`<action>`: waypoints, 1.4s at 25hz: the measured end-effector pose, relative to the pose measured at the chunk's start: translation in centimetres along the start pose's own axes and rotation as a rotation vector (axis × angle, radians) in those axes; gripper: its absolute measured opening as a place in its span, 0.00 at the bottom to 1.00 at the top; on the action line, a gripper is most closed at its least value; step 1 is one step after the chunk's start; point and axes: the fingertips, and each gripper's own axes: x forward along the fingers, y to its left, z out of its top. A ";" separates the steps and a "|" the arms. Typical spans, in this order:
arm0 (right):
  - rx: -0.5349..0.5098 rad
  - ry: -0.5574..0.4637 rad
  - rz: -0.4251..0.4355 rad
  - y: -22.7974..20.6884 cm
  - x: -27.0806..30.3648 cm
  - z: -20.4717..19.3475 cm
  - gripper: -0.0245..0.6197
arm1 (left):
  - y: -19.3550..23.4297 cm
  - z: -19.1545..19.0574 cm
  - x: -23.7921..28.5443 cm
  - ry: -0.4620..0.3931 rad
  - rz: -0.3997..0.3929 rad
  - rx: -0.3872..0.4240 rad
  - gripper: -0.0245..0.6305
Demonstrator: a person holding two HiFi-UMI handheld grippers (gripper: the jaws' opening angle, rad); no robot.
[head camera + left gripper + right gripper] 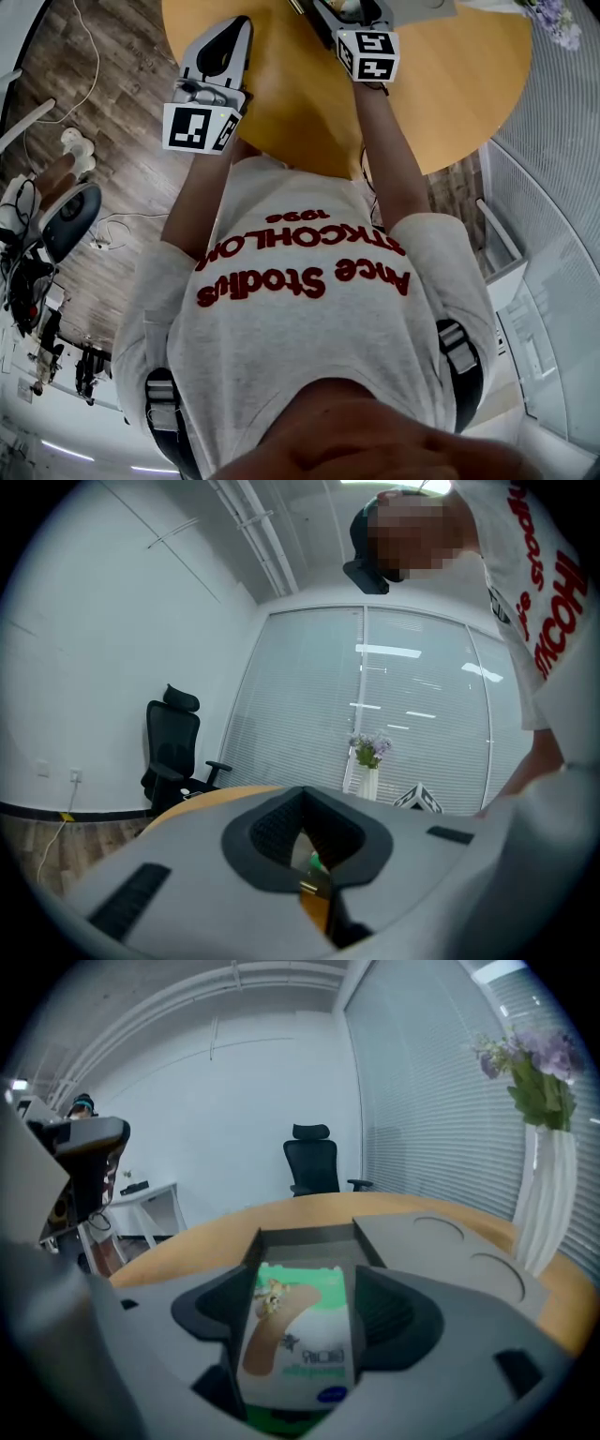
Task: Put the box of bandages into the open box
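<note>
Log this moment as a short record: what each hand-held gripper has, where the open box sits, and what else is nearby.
left hand-held gripper: jaws together, nothing held
right hand-held gripper: jaws closed on the box of bandages
open box: grey, on the round wooden table, directly ahead of the right jaws
bandages in open box: not yet
grey flap: lies flat to the right of the open box, with two round marks
vase of purple flowers: white, at far right

L gripper (303, 838) jaws together; R gripper (305, 1283) jaws clamping bandage box (295, 1340).
</note>
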 end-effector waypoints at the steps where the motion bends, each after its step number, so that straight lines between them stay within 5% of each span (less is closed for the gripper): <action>1: -0.015 0.011 -0.002 0.1 0.0 -0.2 0.60 | -0.1 0.0 0.0 0.000 0.000 0.000 0.05; 9: 0.033 -0.085 0.045 0.5 -1.2 1.7 0.59 | 0.5 0.8 0.1 -0.017 0.005 0.016 0.05; 10: 0.036 -0.112 0.046 0.6 -1.7 2.3 0.53 | 0.6 0.9 0.0 -0.021 0.008 0.019 0.05; 12: 0.039 -0.174 0.032 0.4 -2.9 3.7 0.27 | 0.9 1.3 0.0 -0.031 0.012 0.025 0.05; 15: 0.067 -0.263 0.052 0.6 -4.7 5.6 0.06 | 1.1 1.8 -0.1 -0.048 0.010 0.037 0.05; 19: 0.109 -0.343 0.101 1.4 -7.4 7.7 0.05 | 1.3 2.5 -0.7 -0.065 0.016 0.047 0.05; 35: 0.081 -0.542 0.035 2.4 -18.9 12.4 0.05 | -2.2 7.3 -2.1 -0.153 -0.055 0.115 0.05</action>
